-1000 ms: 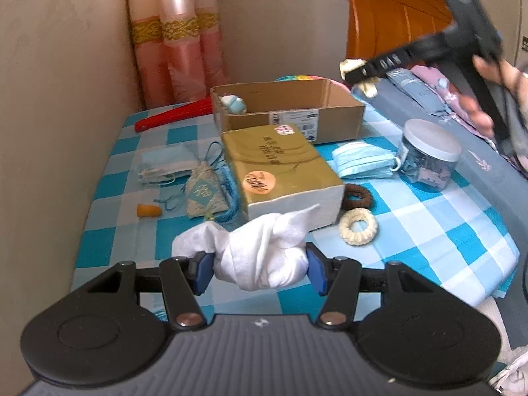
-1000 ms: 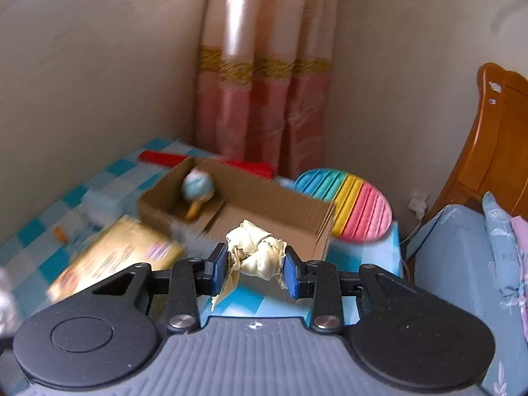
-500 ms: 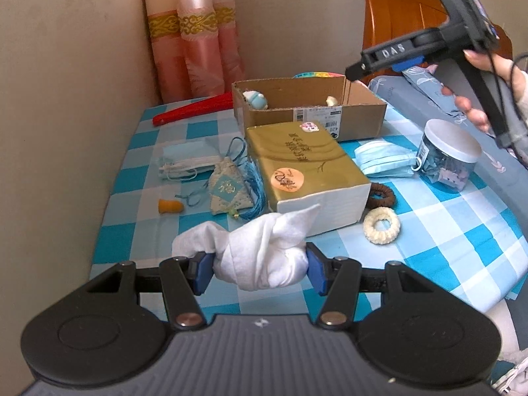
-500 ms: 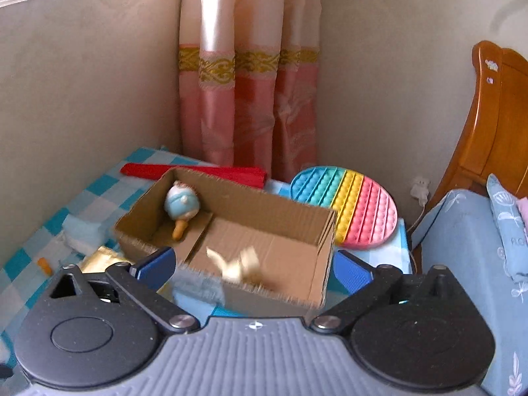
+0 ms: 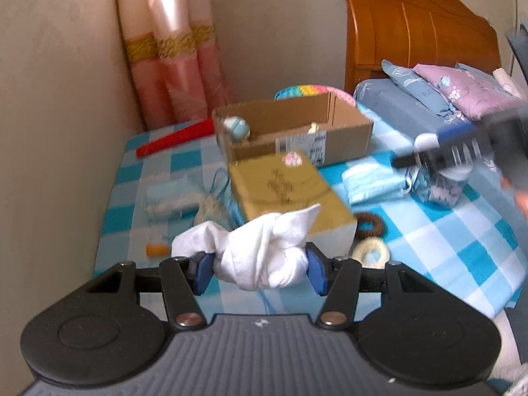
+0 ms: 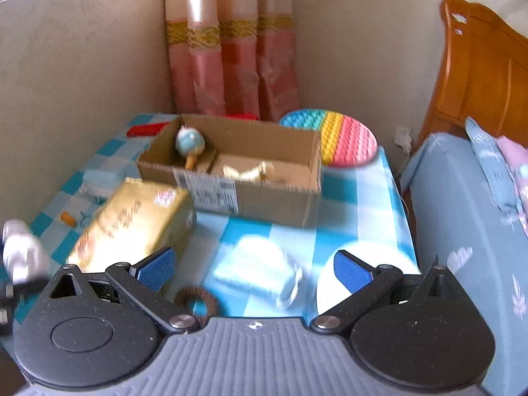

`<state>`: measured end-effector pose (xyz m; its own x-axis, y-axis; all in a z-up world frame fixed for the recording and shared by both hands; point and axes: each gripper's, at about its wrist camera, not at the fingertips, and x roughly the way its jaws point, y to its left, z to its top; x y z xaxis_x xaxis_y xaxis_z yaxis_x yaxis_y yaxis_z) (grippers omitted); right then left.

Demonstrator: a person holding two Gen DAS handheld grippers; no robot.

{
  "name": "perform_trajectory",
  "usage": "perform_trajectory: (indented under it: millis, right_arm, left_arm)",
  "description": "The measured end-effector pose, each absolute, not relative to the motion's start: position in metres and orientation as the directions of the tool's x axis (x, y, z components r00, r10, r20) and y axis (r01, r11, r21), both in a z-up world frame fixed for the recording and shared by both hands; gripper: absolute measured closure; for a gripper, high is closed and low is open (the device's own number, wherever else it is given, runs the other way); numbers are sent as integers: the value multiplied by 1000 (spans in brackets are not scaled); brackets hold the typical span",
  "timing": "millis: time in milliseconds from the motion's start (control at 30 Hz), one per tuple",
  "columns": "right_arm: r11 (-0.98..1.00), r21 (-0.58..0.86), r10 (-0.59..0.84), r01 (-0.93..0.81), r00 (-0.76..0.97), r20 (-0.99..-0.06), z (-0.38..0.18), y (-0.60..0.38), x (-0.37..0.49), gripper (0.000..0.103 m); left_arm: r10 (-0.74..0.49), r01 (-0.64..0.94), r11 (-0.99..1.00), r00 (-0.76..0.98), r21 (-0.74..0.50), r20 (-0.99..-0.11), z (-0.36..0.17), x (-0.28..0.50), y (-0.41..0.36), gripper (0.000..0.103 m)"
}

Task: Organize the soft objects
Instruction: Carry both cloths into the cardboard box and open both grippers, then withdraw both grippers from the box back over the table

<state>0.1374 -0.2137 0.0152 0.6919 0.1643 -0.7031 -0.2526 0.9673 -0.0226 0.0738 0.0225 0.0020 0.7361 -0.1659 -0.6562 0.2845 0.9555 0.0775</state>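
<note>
The left gripper is clutching a white cloth; the right gripper is gaping wide, empty, above what looks like a blurred face mask.

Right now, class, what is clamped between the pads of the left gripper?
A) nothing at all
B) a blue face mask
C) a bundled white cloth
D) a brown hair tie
C: in the left wrist view the left gripper has its blue pads pressed on either side of the bundled white cloth, lifted above the checked table.
</note>
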Motion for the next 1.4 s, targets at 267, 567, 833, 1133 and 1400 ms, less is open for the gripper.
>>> perform_trajectory:
  millis: [267,567,833,1133,1400]
  right_arm:
    - [975,-19,142,-219,692,-707,-6,-219,97,0]
    - [975,12,171,-220,719,-673,-1,-232,82,0]
    - [976,36,182,-213,720,-669,-2,-241,84,0]
    - [975,47,194,-218,726,-660,0,-242,85,0]
    - [972,49,207,-231,735,-645,6,-235,77,0]
  left_arm:
    - [-201,350,928,756,126,-622,35,129,-11,47]
    - [-183,364,917,746,161,-640,44,219,-56,47]
    - [-117,319,927,746,198,-655,27,259,-72,8]
    - [-144,315,935,760,165,-633,39,231,-55,7]
    - [-152,281,952,781,123,-606,48,180,-26,3]
